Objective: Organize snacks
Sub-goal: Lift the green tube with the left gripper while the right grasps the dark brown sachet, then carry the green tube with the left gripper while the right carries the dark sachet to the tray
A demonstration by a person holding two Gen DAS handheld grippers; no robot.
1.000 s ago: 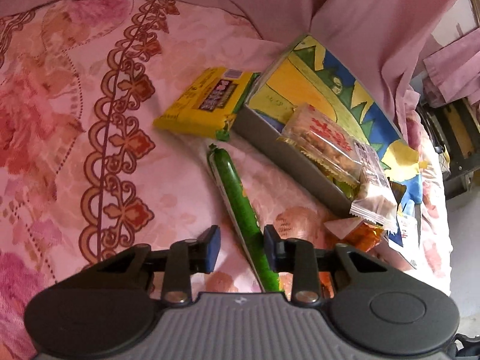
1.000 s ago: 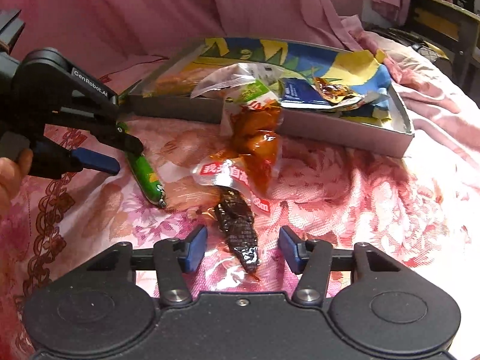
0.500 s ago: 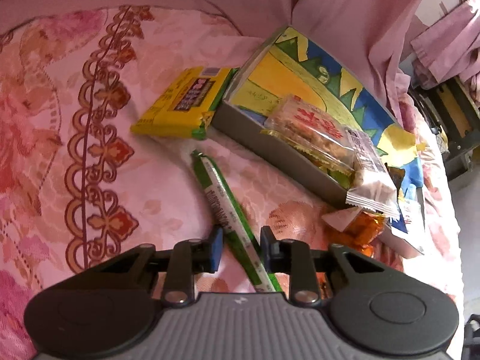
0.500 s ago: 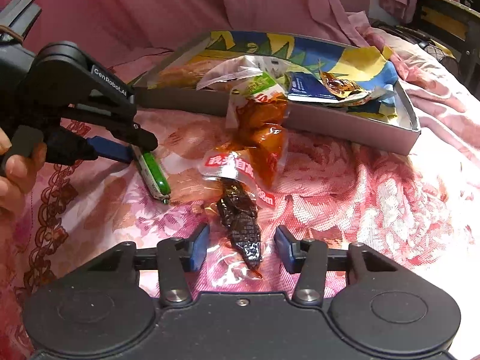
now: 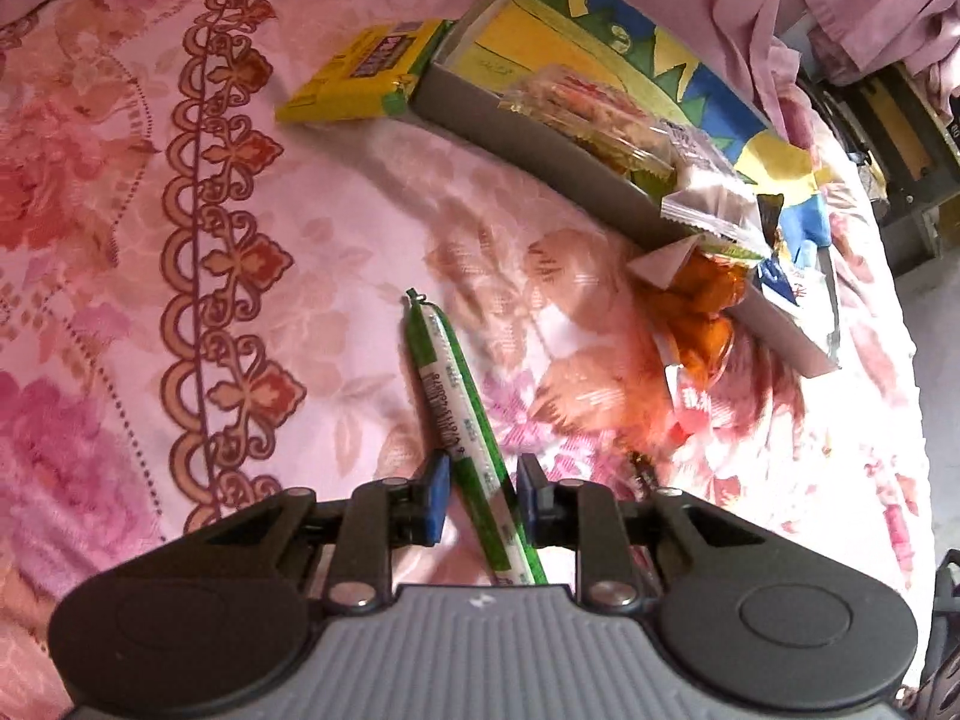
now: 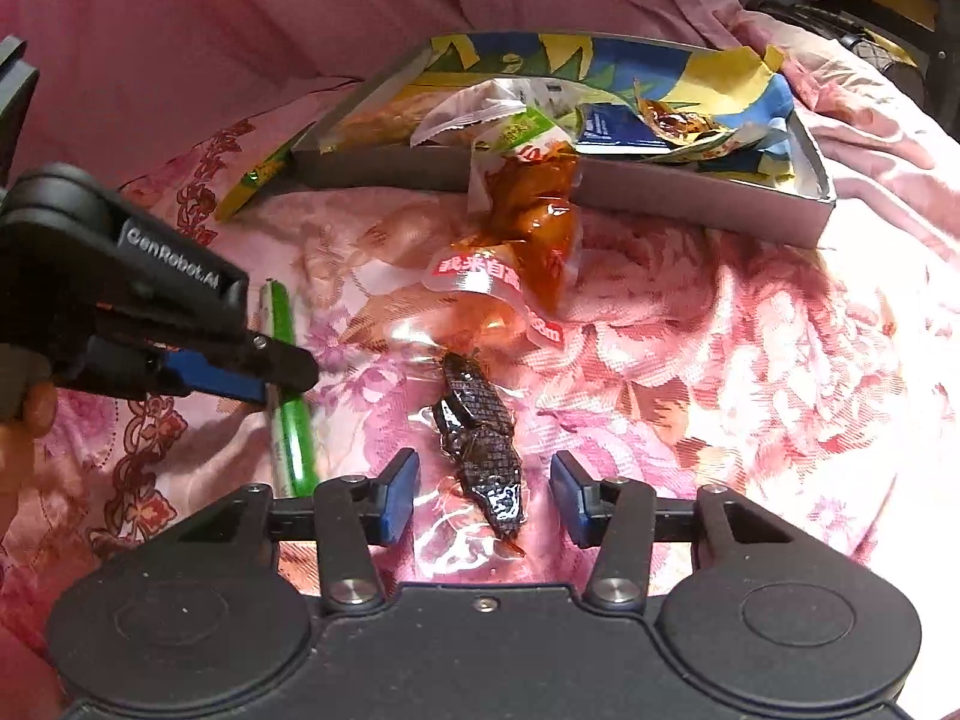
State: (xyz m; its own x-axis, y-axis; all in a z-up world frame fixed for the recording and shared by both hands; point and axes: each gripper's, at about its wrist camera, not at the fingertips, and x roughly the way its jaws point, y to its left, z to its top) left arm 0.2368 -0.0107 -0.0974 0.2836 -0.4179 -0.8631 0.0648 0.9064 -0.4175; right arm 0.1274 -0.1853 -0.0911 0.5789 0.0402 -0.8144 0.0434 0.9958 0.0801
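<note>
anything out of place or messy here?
Yes. The orange snack pouch hangs over the box wall, half out. The dark snack pack, green sausage stick and yellow packet lie on the bedspread, outside the box.

Both wrist views near, angled down; share snack tray [image 5: 540, 138] [image 6: 708, 204].
</note>
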